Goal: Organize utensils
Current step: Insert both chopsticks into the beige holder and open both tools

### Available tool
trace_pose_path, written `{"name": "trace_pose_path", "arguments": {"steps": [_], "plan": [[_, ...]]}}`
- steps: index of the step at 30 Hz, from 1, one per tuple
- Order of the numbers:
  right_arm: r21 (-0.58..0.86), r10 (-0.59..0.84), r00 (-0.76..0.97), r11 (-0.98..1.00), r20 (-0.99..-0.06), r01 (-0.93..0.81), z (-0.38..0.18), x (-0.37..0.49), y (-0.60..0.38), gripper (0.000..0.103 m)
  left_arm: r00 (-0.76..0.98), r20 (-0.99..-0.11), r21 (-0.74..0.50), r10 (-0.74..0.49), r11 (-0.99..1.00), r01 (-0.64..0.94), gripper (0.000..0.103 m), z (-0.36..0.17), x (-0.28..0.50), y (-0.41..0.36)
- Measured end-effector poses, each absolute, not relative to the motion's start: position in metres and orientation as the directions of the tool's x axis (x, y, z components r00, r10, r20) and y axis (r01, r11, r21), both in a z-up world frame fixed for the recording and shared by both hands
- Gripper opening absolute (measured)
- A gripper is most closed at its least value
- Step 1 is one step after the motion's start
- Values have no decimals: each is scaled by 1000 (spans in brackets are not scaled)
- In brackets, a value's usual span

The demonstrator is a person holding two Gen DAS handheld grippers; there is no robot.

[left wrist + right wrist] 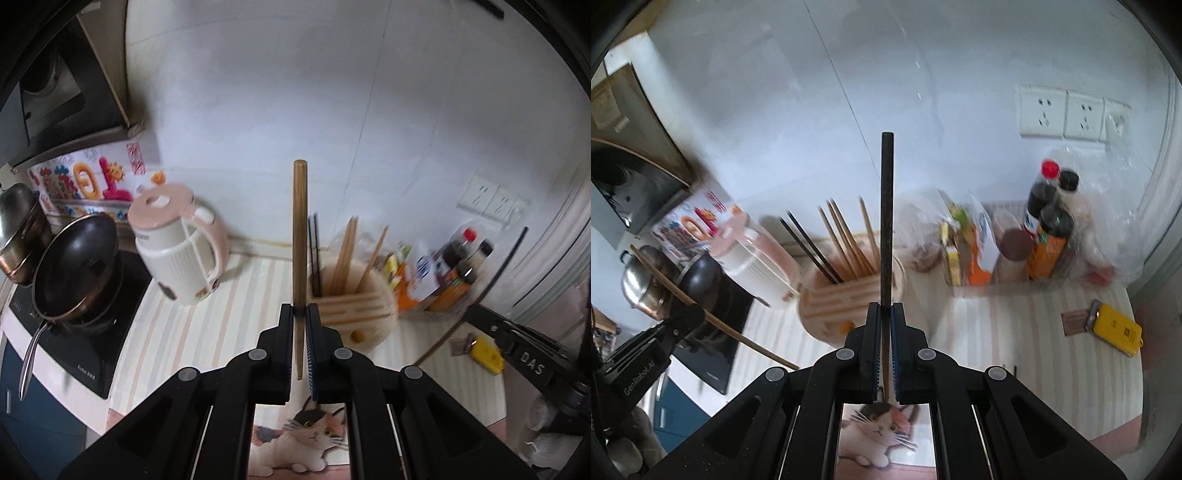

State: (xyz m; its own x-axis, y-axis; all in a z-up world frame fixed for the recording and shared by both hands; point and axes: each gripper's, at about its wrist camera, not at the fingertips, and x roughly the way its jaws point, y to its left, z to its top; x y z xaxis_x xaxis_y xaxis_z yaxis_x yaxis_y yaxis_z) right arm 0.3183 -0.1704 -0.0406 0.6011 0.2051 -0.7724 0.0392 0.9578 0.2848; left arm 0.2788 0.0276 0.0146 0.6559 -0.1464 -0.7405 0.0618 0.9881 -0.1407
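Left gripper (300,310) pinches a wooden chopstick (299,236) upright, right gripper (885,308) a black chopstick (886,221), both jaws clamped tight, apparently for dropping into the holder (354,306) just ahead.

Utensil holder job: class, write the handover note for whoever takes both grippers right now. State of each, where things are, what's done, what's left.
Left gripper: shut on a wooden chopstick, held upright.
Right gripper: shut on a black chopstick, also upright.
Holder: on the striped counter beside the pink kettle; it already holds several wooden and two black chopsticks.
Left: drop both held chopsticks into the holder, probably each with its own kind.
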Motion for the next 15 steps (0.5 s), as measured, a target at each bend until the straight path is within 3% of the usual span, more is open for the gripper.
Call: {"name": "trace_pose_path", "arguments": {"steps": [8, 15], "plan": [[303, 218, 673, 953, -707, 10, 7, 355, -173, 5, 690, -686, -219, -230, 970, 105, 4, 54, 307, 24], [263, 171, 709, 964, -684, 21, 18, 404, -166, 5, 674, -699, -216, -239, 969, 119, 4, 48, 357, 15]]}}
